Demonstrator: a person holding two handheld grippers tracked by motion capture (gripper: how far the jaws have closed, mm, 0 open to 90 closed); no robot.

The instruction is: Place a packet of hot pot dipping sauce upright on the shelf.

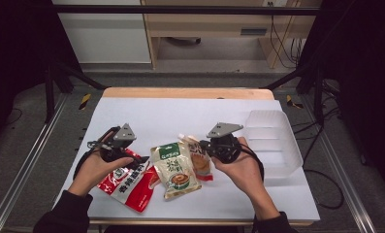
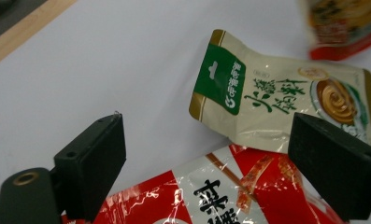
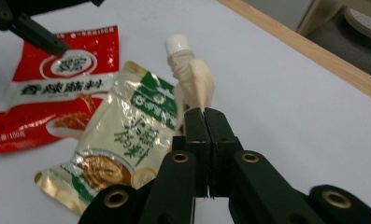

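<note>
I'm holding my right claw (image 3: 204, 112) clenched on the cream spouted plastic pouch (image 3: 195, 84), pinching only a thin fold of film at its edge, above the white counter (image 1: 190, 111) beside the other packets. My left claw (image 2: 206, 135) is hanging released, jaws wide, over the glossy red foil sauce packet (image 2: 230, 196) and pressing on nothing.

As I judge it, I'm lifting this pouch to carry it to the clear, rounded-corner plastic tub (image 1: 283, 145) at the counter's right end. The grip is small and the pouch's filled body is hanging off to one side, so I'm planning to raise it slowly, keep the jaws squeezed hard, and avoid swinging. A quick turn could peel the slick film out of the pads. I'd travel high enough to clear the tub's wall and lower the pouch inside before letting go.

The counter is looking smooth, matt and flat. The tub is looking stiff, milky and thin-walled. The red packet is lying flat, shiny and crinkled, reflecting the light. The cream packet with the green label band (image 3: 127, 140) is lying partly over it, softly puffed with creased, sealed edges. My pouch is looking limp and wrinkled, narrowing toward a hard neck with a small white ribbed screw cap (image 3: 178, 43).
</note>
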